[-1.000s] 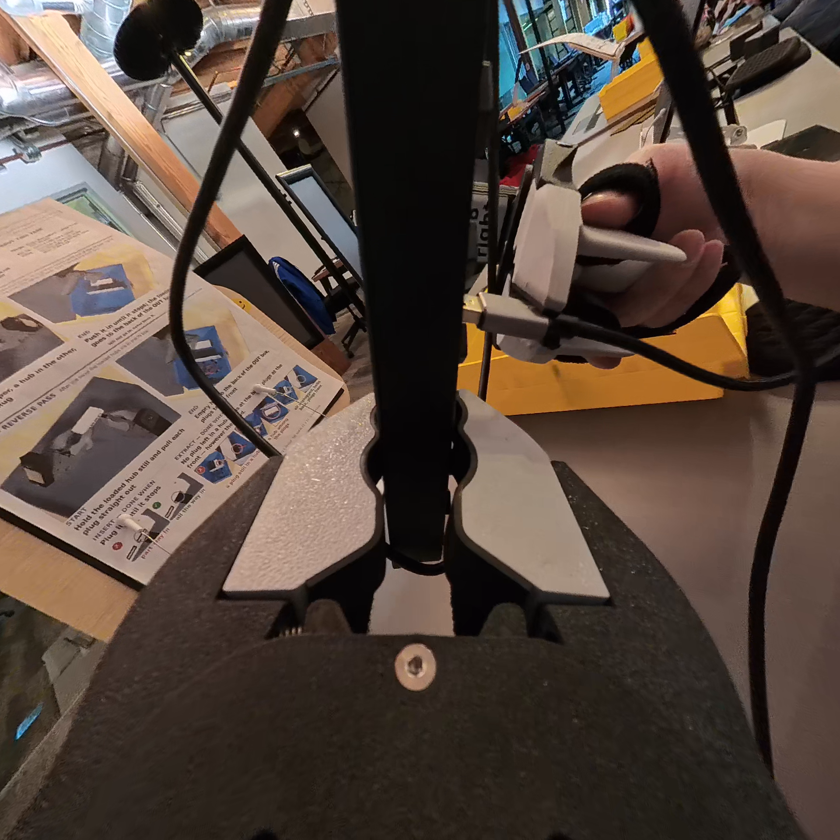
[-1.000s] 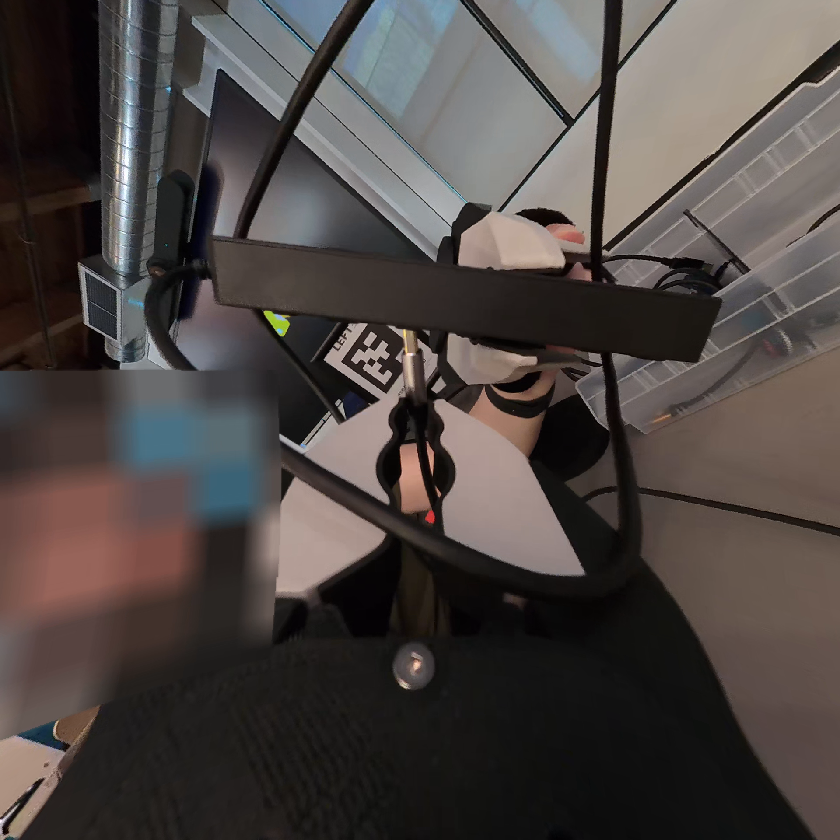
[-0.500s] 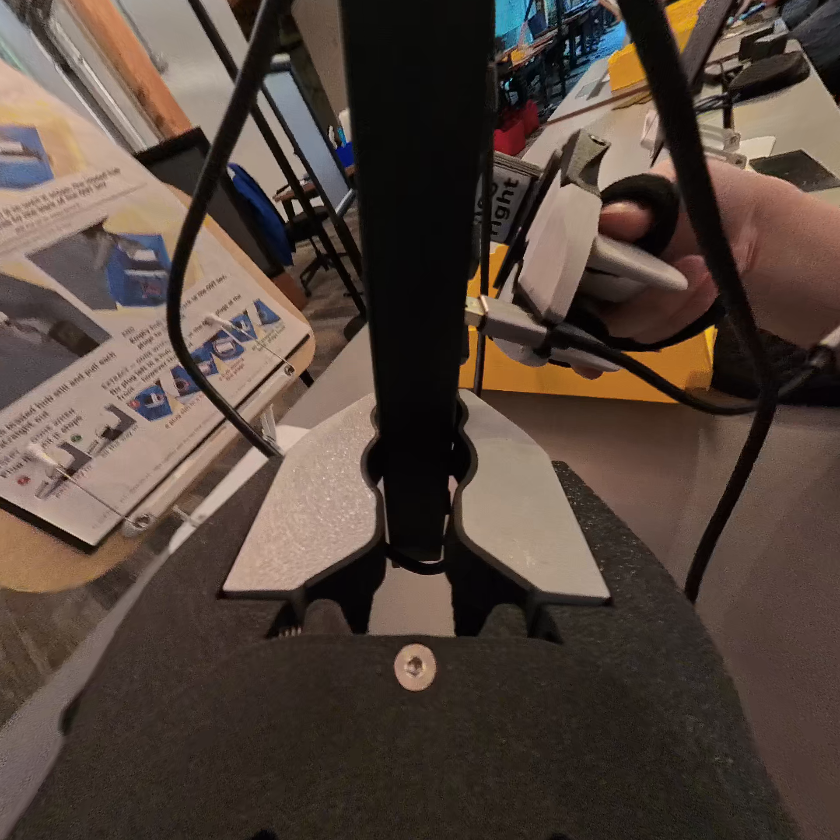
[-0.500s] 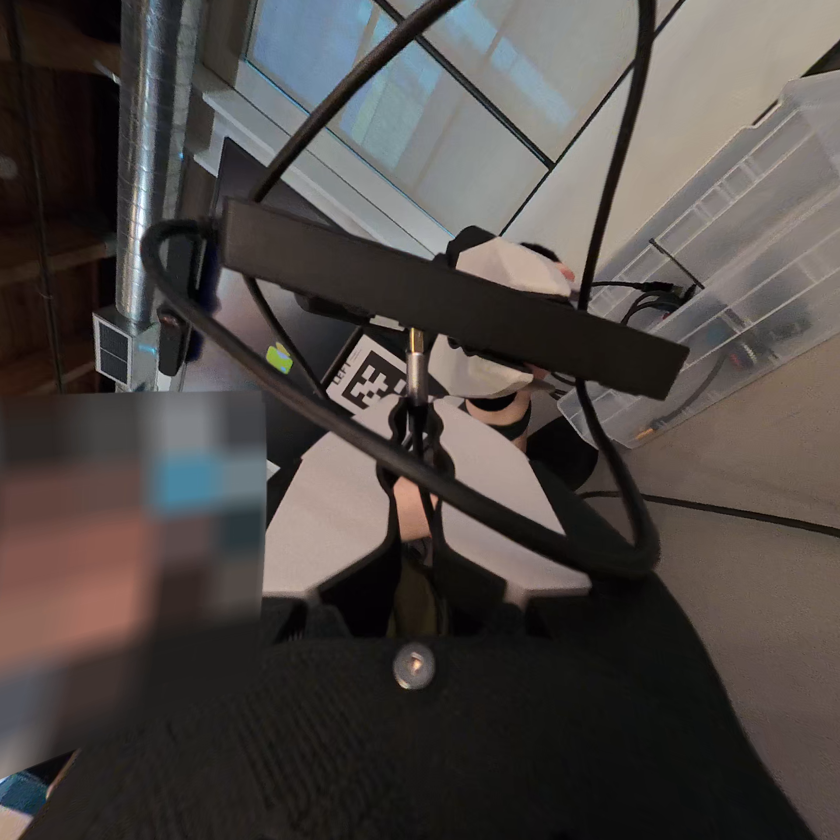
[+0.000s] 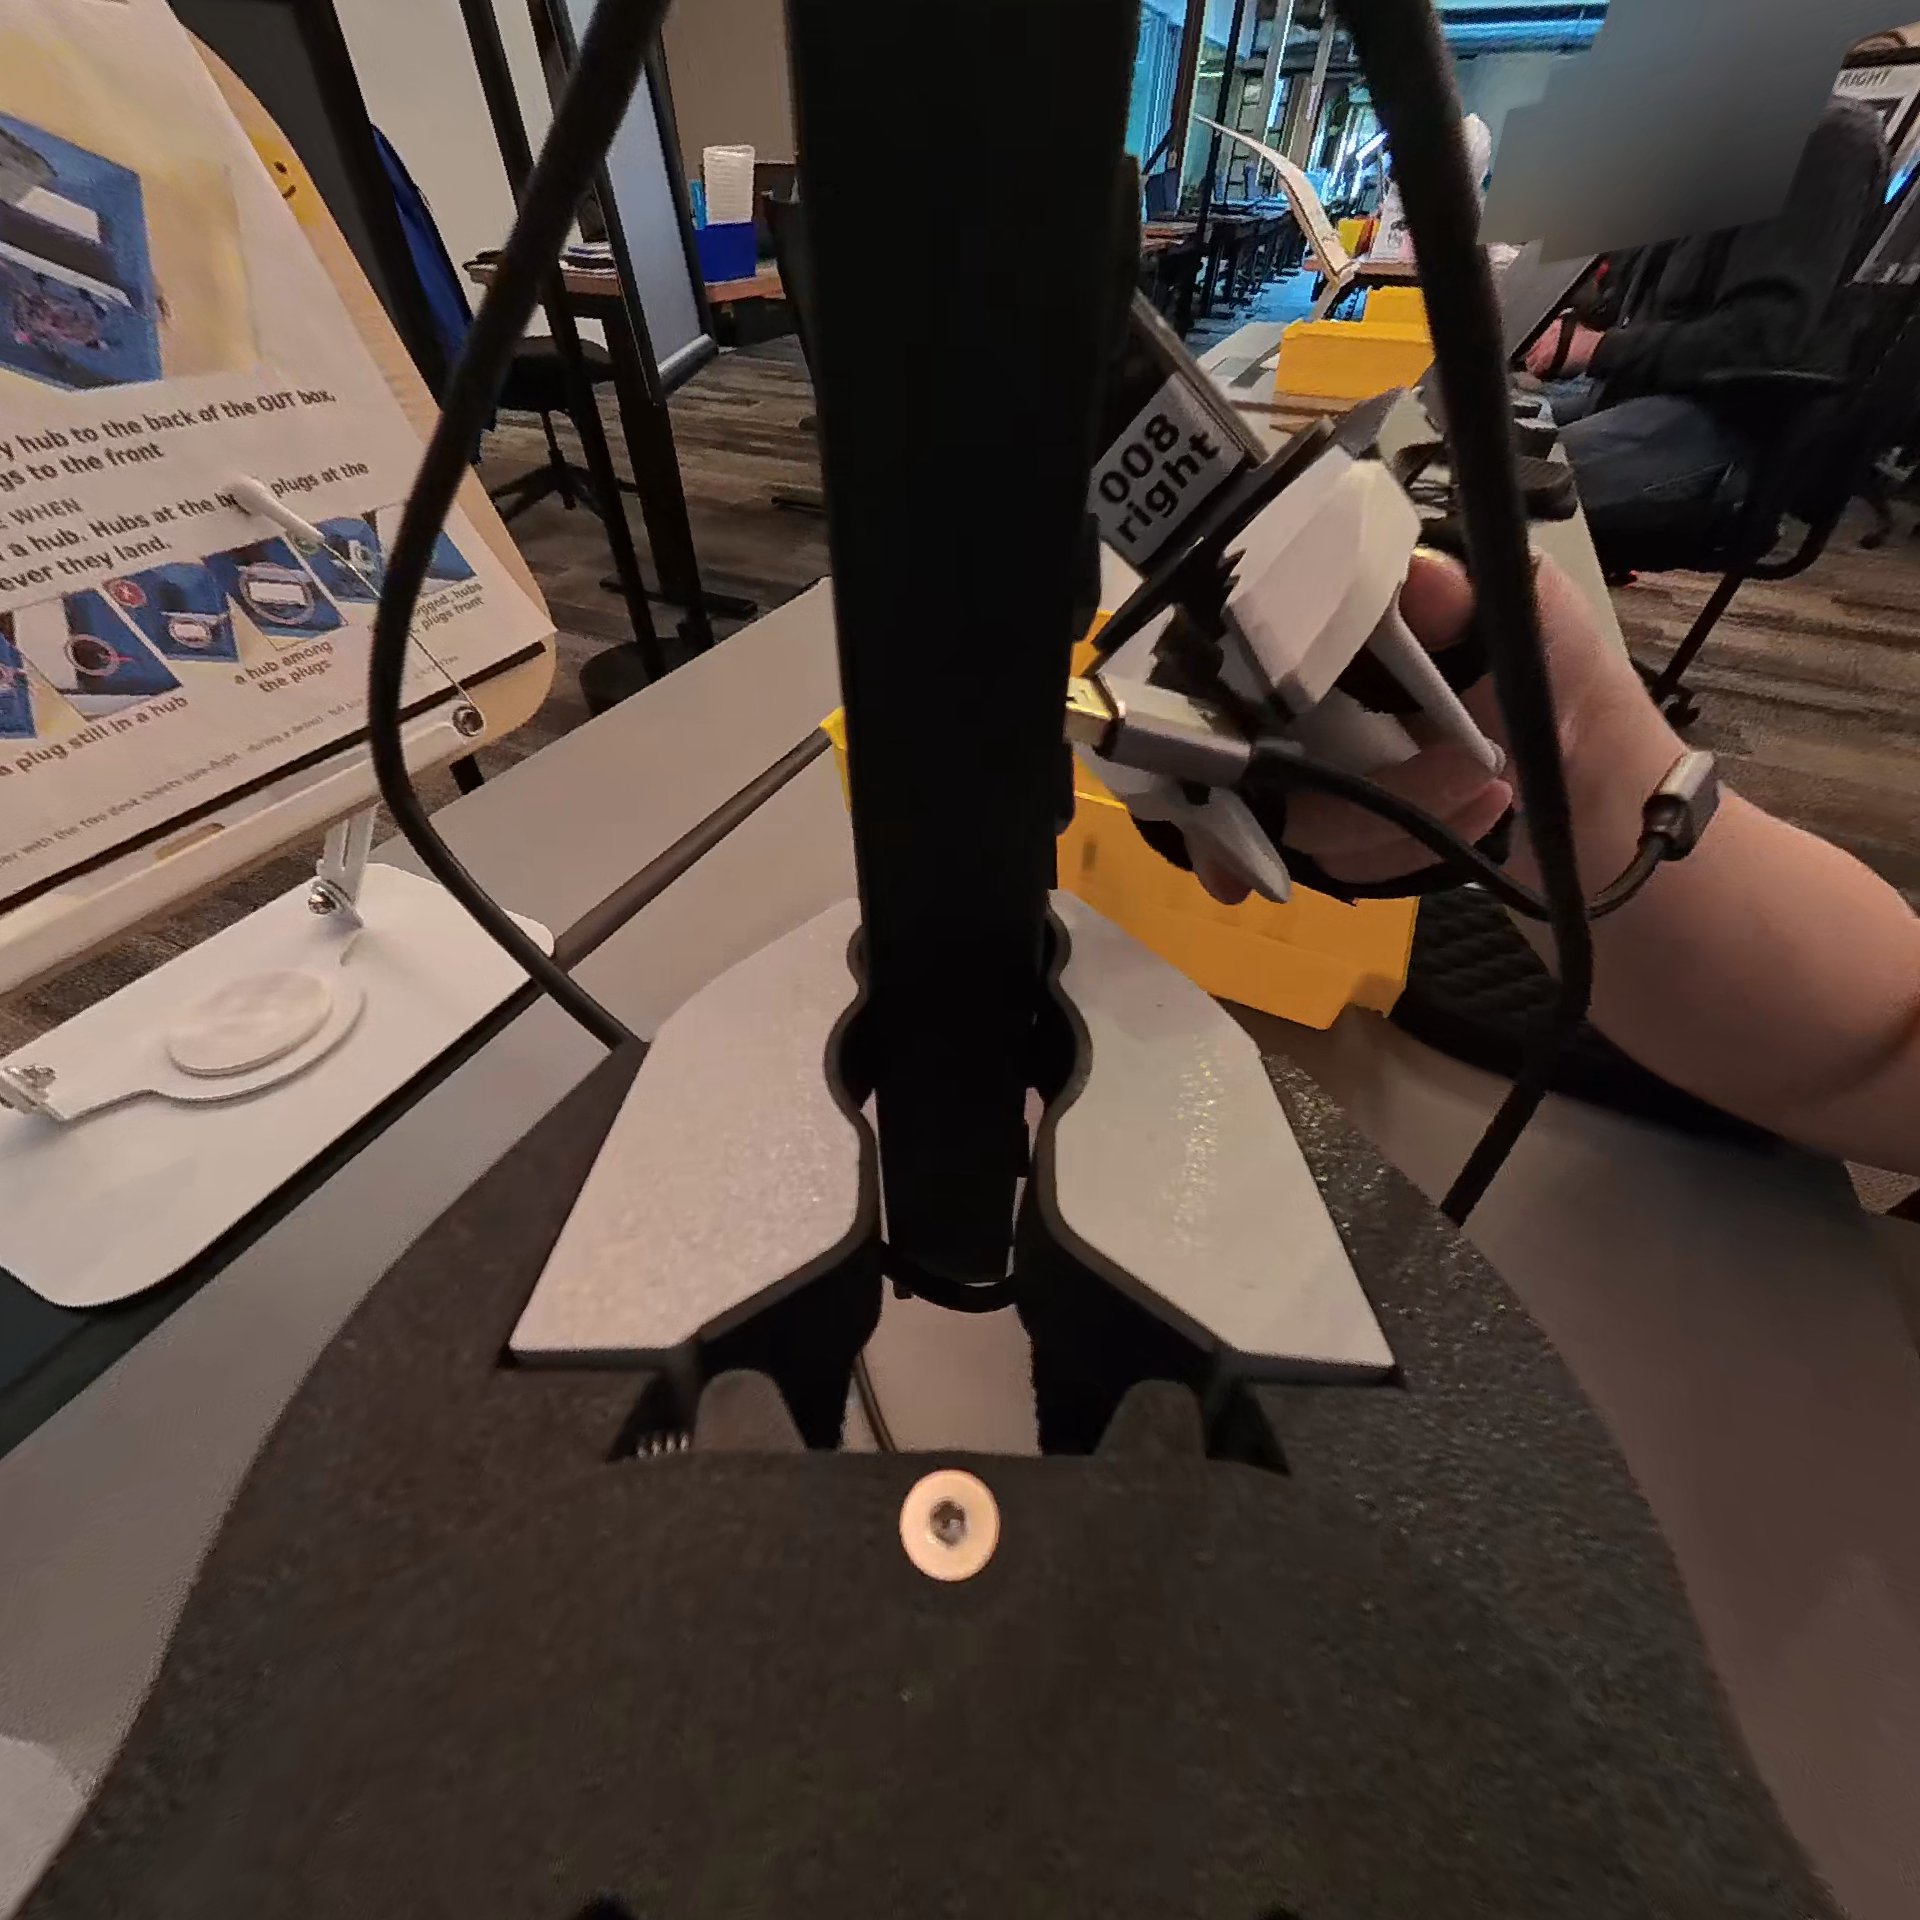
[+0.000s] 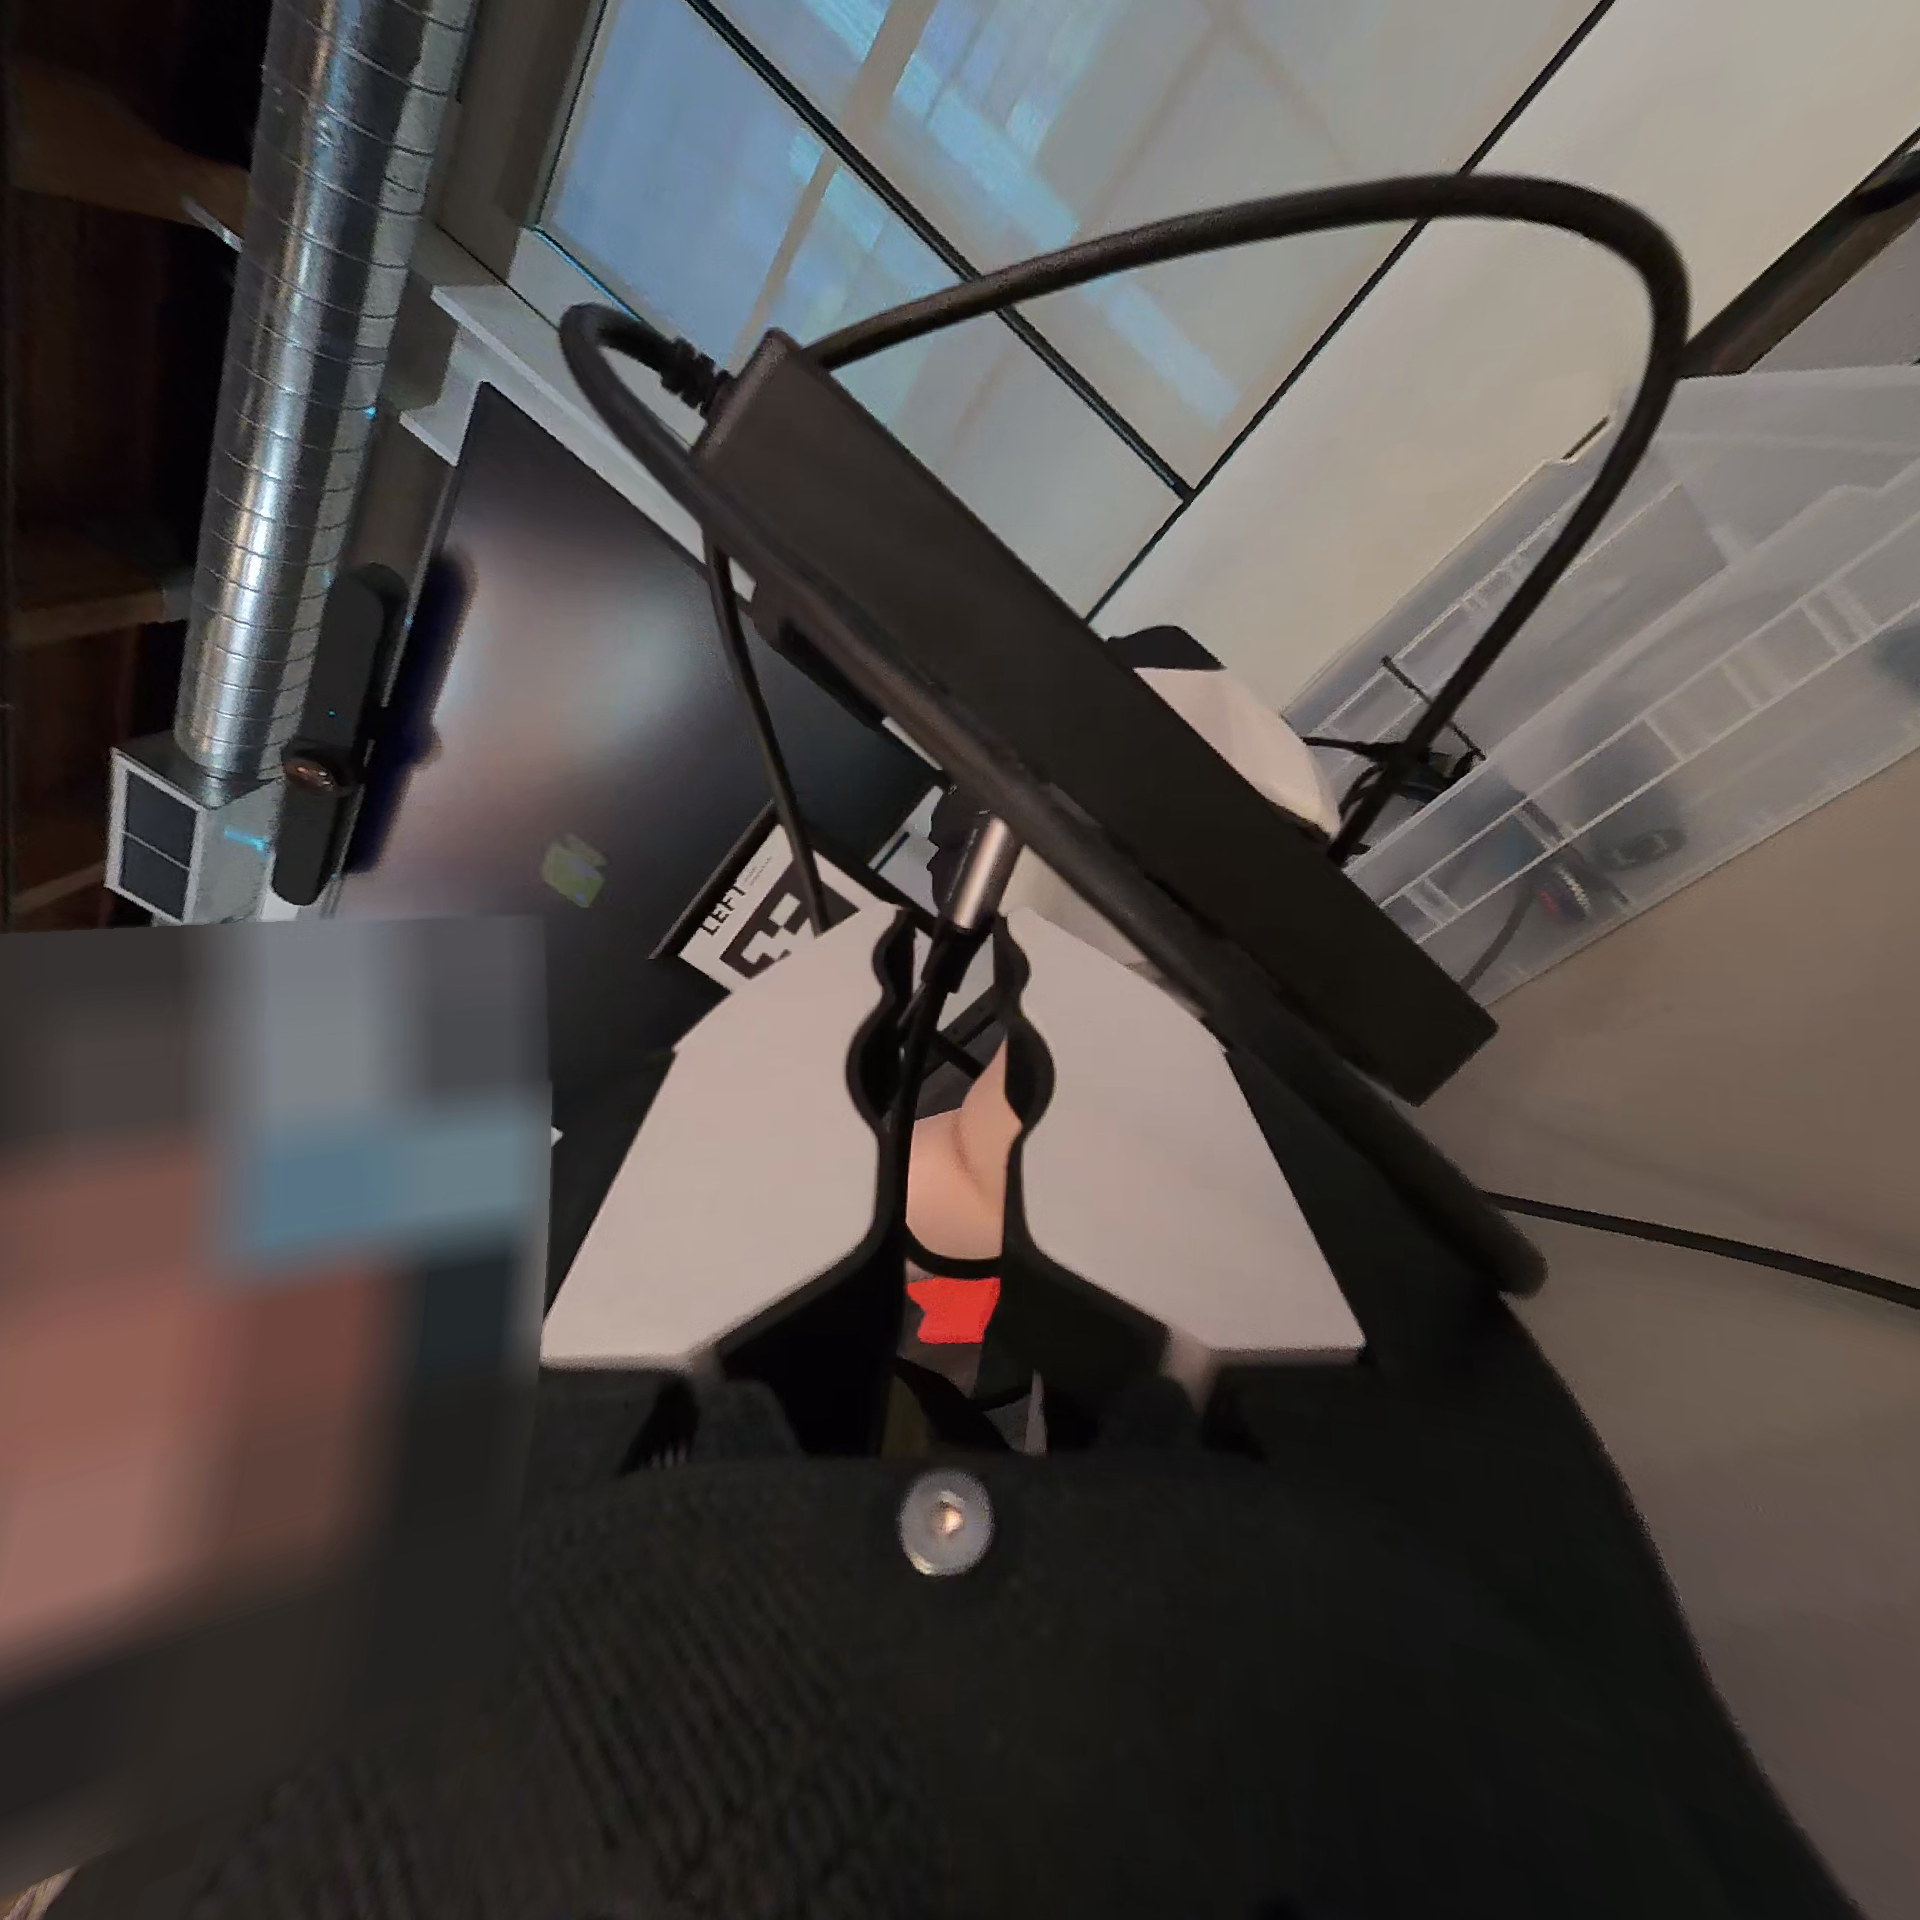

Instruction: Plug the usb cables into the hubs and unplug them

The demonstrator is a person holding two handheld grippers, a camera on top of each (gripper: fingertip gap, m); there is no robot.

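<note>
Since a second ago the hub (image 6: pixel 1091 769) has swung from lying level across the right wrist view to a steep slant, and the plug (image 6: pixel 977 878) has drawn up close under its edge; in the left wrist view the scene behind has swept sideways while the grip on the hub looks unchanged. Nearest in, the left gripper (image 5: pixel 951 1101) has its jaws closed on the lower end of the hub (image 5: pixel 951 520), which rises straight up from between them. The right gripper (image 6: pixel 951 1023) has its jaws pinched on the thin black cable (image 6: pixel 920 1029) just behind the metal plug, which points ahead of them toward the hub's underside. Just right of the left jaws, that plug (image 5: pixel 1153 732) sits beside the hub's side edge, very near; whether the tip has entered a port is hidden. This looks like the plugging-in step, at the alignment stage. My judgement is that the next move calls for squaring the plug to a port and pushing straight in while the left jaws hold firm. Farther off stand a yellow bin (image 5: pixel 1236 935) on the worktop (image 5: pixel 727 810) and a printed sheet (image 5: pixel 208 499) on a stand.
</note>
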